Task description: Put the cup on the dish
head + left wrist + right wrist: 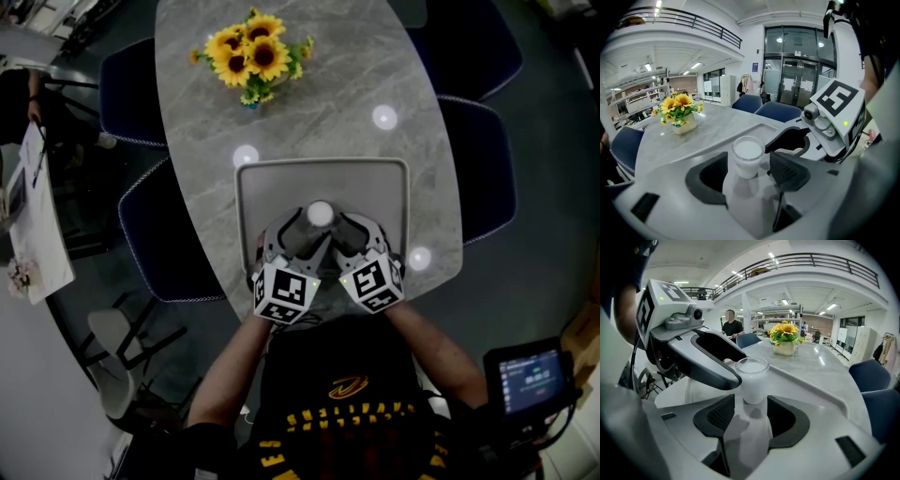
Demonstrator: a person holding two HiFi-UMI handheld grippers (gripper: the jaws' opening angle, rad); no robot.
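While cup point(320, 214) sits on grey tray point(246, 197), marble table point(356, 75), bright hall point(797, 70) — left hand-held gripper point(747, 164), right hand-held gripper point(751, 404) spread, flanking it.

Grey marble table point(356, 66), sunflower vase point(251, 58), grey tray point(323, 164) at near edge

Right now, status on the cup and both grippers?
Left gripper open, right gripper open, both flanking the cup. Cup upright on the grey tray. Nothing in the way; flower vase well clear.
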